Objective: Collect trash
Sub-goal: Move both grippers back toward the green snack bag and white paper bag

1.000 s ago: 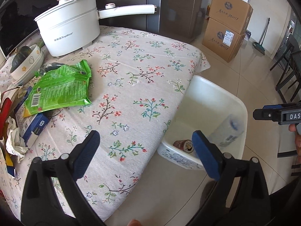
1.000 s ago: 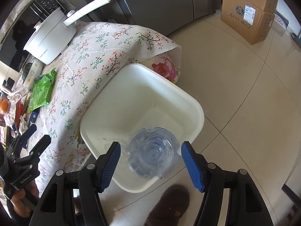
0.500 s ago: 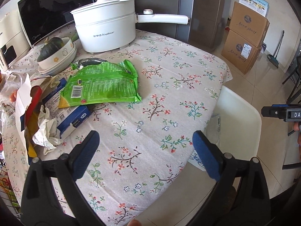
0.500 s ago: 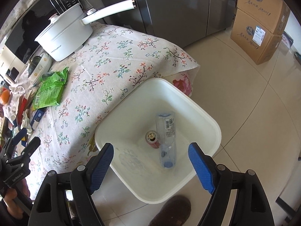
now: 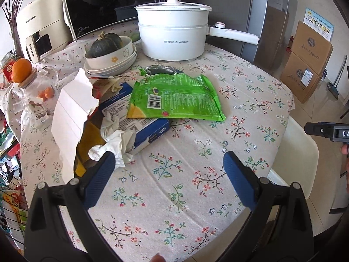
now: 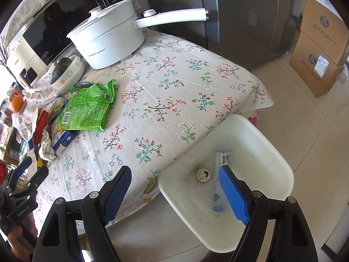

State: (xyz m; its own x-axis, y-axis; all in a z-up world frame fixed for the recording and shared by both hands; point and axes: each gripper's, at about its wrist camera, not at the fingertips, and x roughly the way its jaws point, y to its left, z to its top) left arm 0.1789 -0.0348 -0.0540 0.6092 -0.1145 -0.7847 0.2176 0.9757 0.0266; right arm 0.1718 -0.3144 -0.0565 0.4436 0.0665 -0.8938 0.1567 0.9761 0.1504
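Note:
A green snack bag [image 5: 176, 97] lies on the floral tablecloth, also in the right wrist view [image 6: 87, 109]. Beside it lie a blue box [image 5: 139, 128], crumpled tissue [image 5: 115, 144] and torn white paper [image 5: 69, 120]. My left gripper [image 5: 169, 179] is open and empty, over the table's near edge. My right gripper [image 6: 175, 192] is open and empty above the white bin [image 6: 257, 135] on the floor, which holds a clear plastic bottle [image 6: 222, 163] and a can [image 6: 204, 174].
A white electric pot [image 5: 174, 35], stacked bowls with a squash [image 5: 109, 52], a jar with an orange [image 5: 28, 87] and a microwave [image 5: 109, 6] stand at the back. Cardboard boxes [image 6: 320, 50] stand by the fridge [image 6: 240, 11].
The bottle dropped from between my right fingers into the bin. Both grippers swung left toward the table; the trash pile came into the left view.

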